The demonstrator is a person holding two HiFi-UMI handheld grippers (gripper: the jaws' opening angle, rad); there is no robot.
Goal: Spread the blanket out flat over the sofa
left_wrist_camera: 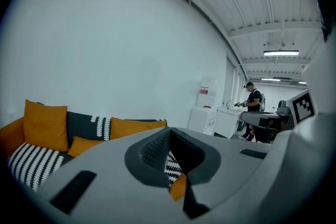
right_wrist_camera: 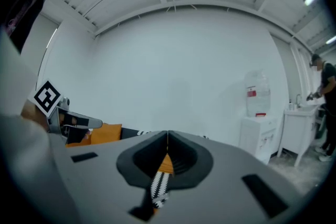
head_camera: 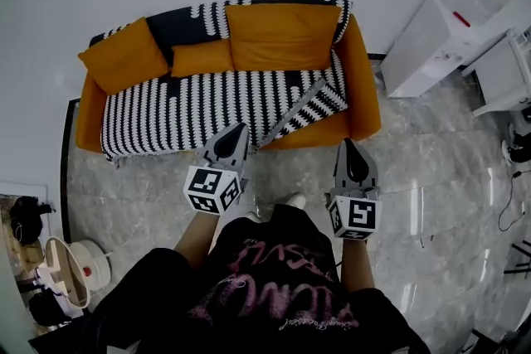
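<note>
While the head view shows the striped blanket (head_camera: 191,104) covering the sofa (head_camera: 366,87) seat and back, its corner (head_camera: 309,107) at the sofa's right front lies folded, likely what remains to flatten. Left gripper view: the left gripper (left_wrist_camera: 169,131) is closed and empty. Right gripper view: the right gripper (right_wrist_camera: 167,136) is likewise closed and empty, short of the sofa.

Black pink-lettered shirt (head_camera: 274,286), grey left gripper (head_camera: 240,128), grey right gripper (head_camera: 347,143)

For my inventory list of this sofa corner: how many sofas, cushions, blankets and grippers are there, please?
Sofa: 1
Orange cushions: 3
Black-and-white blanket: 1
Grippers: 2 (left gripper, right gripper)
Total: 7
</note>
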